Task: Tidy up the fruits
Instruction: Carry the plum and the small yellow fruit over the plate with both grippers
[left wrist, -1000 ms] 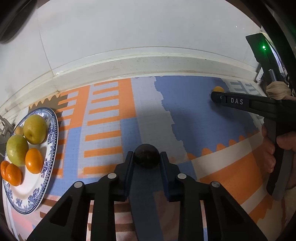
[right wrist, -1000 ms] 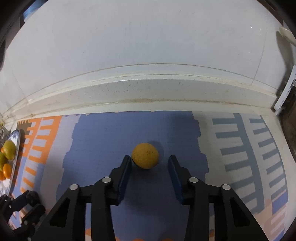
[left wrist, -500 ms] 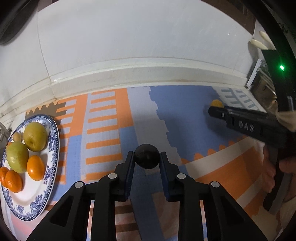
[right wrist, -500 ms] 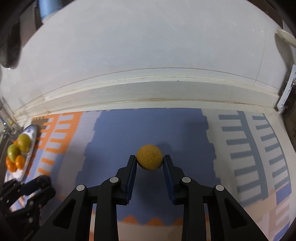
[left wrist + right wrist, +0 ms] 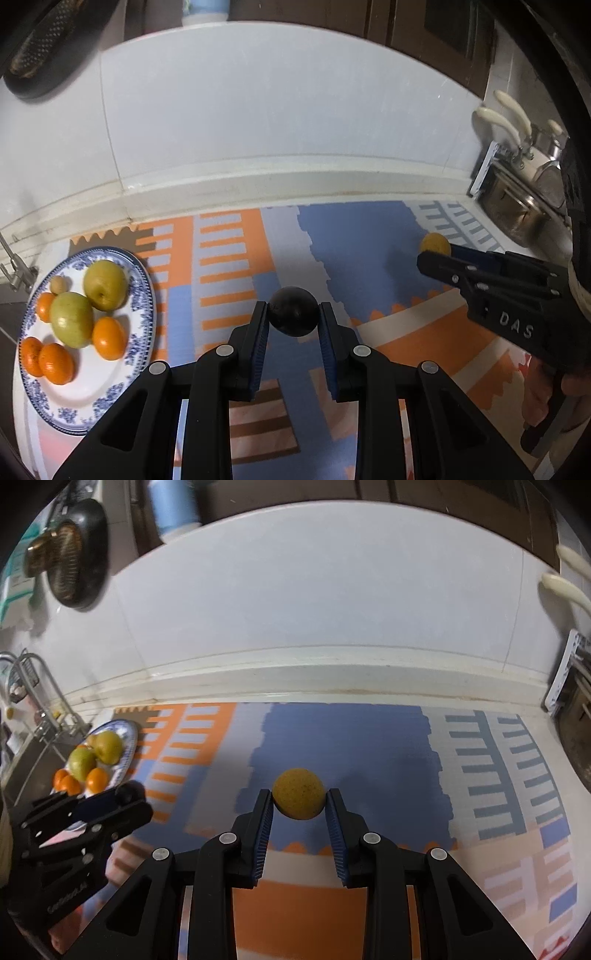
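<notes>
Where the left wrist view looks along its own fingers, the left tongs (image 5: 293, 314) are closed on a dark round fruit (image 5: 293, 311), both blue pads touching its sides, above a patterned mat (image 5: 229, 266) of orange, blue and grey on the table. Off to the left of these tongs: a blue-and-white plate (image 5: 144, 295) holding two green-yellow fruits (image 5: 105, 284), several small oranges (image 5: 108, 338) and one small pale fruit (image 5: 60, 285). Off to the right: the right tongs (image 5: 434, 249), lettered "DAS", clamped on a yellow fruit (image 5: 435, 242) over the blue patch of the mat. Beyond them to the right: a steel sink (image 5: 517, 206) with cream-handled utensils (image 5: 498, 122).

Right wrist view: the right tongs (image 5: 299, 801) narrowed onto the speckled yellow fruit (image 5: 299, 793), a pad against each side, over the mat (image 5: 351, 738). To their left: the left tongs (image 5: 127, 799) with the dark fruit (image 5: 128, 793) between the fingers, the plate (image 5: 129, 753) of fruit just beyond. Ahead of both: a white tiled wall (image 5: 314, 602). Whether either fruit rests on the mat or hangs clear of it cannot be told.
</notes>
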`<action>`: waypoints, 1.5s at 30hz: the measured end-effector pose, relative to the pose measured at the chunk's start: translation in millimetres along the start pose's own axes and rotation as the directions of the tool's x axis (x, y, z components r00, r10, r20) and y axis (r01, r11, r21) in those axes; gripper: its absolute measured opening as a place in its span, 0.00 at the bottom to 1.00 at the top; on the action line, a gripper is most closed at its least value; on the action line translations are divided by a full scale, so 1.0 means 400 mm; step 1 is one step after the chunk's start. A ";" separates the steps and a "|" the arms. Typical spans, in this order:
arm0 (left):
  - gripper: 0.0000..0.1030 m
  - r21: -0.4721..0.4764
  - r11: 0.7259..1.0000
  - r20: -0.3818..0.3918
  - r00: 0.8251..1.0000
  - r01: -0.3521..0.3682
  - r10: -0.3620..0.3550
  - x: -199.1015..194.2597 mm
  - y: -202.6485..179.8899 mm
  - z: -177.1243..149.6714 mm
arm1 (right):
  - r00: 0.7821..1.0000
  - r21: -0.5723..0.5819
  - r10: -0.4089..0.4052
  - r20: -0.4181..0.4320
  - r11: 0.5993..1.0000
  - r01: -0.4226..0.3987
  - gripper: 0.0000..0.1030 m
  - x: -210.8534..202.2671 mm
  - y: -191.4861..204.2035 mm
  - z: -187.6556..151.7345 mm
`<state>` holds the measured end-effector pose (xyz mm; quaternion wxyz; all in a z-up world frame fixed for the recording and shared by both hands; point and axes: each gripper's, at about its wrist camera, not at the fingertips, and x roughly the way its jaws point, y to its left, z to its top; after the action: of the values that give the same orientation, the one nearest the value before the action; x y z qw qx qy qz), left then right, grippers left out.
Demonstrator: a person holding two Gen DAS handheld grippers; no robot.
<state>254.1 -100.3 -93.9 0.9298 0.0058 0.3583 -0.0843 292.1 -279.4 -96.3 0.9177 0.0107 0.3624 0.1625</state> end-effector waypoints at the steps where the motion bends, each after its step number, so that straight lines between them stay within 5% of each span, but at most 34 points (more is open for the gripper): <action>1: 0.26 0.001 1.000 0.008 1.000 0.000 0.000 -0.013 0.004 0.000 | 1.000 -0.006 0.002 0.008 1.000 -0.002 0.30 -0.013 0.009 0.000; 20: 0.26 -0.032 0.999 0.118 0.993 -0.008 0.012 -0.241 0.138 -0.066 | 0.991 -0.044 0.096 0.090 0.995 -0.092 0.30 -0.169 0.244 -0.042; 45: 0.26 -0.107 0.990 0.121 0.987 -0.092 0.105 -0.341 0.374 -0.161 | 0.976 -0.135 0.210 0.055 0.970 -0.201 0.30 -0.135 0.526 -0.066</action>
<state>135.8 72.5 -58.1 0.9528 -0.0287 0.3017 -0.0201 176.5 -99.3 -51.0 0.9065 -0.0053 0.3164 0.2795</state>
